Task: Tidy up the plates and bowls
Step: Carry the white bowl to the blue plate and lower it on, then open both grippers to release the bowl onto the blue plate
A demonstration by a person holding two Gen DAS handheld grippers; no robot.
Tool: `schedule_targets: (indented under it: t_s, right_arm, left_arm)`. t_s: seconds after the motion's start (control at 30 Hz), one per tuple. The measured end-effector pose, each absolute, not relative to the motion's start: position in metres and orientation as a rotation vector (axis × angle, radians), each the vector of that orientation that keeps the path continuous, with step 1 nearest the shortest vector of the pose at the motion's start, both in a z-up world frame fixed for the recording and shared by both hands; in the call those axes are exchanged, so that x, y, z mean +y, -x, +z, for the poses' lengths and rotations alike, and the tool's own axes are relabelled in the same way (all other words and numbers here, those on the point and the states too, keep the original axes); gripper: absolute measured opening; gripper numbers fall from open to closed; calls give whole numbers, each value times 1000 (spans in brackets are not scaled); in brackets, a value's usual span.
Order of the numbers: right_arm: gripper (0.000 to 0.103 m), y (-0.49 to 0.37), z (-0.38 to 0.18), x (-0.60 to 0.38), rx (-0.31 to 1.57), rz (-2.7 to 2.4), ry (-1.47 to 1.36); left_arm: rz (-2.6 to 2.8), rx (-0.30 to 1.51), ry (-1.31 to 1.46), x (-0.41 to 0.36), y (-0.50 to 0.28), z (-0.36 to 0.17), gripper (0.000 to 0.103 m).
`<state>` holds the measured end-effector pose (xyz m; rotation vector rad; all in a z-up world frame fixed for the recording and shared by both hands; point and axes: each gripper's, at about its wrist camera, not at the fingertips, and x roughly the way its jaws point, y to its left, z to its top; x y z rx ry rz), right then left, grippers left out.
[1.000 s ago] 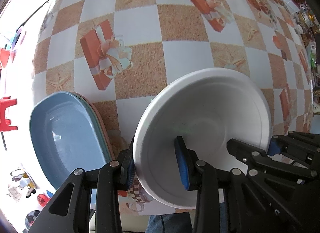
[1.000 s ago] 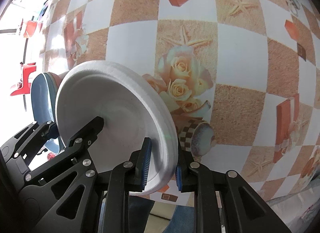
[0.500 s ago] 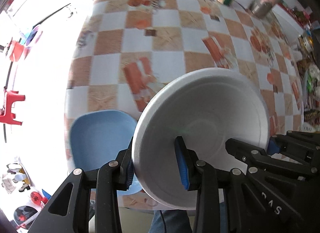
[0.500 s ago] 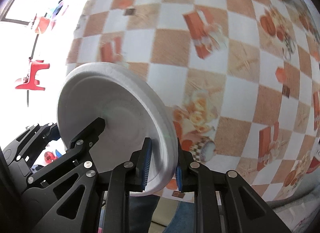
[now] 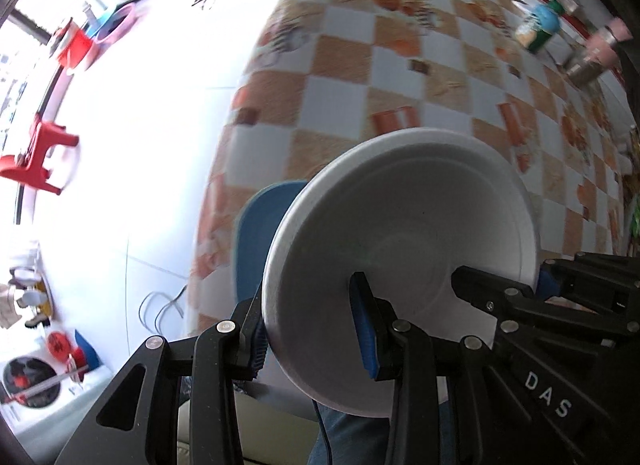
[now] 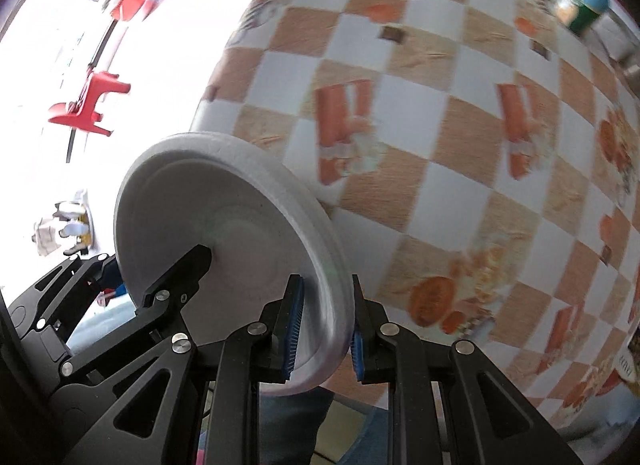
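I hold one white foam plate with both grippers, high above the checkered surface. My left gripper is narrow and clamped on the plate's rim at its left side; my right gripper is even narrower and pinches the opposite rim between its blue pads. So the plate hangs between my two hands, tilted, with its hollow face turned to the left camera.

The relation that matters for the next move: the blue plate lies below and to the left of the white one, at the near edge of the surface, partly hidden behind it. I judge the left hand is the nearer one to it. If the white plate must go onto it, I should bring both hands left and down together, and make the plate flat first.
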<state>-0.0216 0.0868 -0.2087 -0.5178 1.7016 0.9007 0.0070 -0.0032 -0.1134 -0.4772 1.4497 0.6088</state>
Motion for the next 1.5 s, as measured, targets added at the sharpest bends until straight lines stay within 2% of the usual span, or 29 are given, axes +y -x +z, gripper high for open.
schedule_targets:
  t_s: [0.57,0.93,1.03,1.07,1.1,1.13,1.17,1.2,1.23,1.27,1.3,1.5]
  right_arm:
    - [23,49,-260,121,1757,914,599]
    - [25,59,-250,117,1711,918,631]
    - [41,57,-242,112,1673,895,649]
    - [49,54,-240,109,1668,890,644]
    - [53,50,-236,105,1668,885,624]
    - [53,47,-235,103,1670,883,610]
    - [53,43,-232,99,1670,877,593]
    - [59,40,-229,96,1668,872,584]
    - [66,33,-225,94,1668,871,570]
    - [86,31,-222,92,1665,871,563]
    - [98,29,-218,90,1661,879,550]
    - [102,27,-185,87,1586,907,553]
  left_arm:
    - [610,1523,543,22,18,-162,39]
    - [613,1496,531,25,20,-161,44]
    - [620,1481,519,24,19,-154,45]
    - [618,1468,523,24,20,-150,47]
    - [618,1455,524,24,21,-146,57]
    - [637,1452,509,23,20,-142,77]
    - [677,1462,485,26,21,-140,86]
    - [676,1466,488,27,22,-138,89]
    - [670,1465,502,31,24,-136,89]
    - [668,1463,516,32,26,-134,89]
    - [667,1463,523,34,27,-131,89]
    - [678,1413,437,26,26,-100,89]
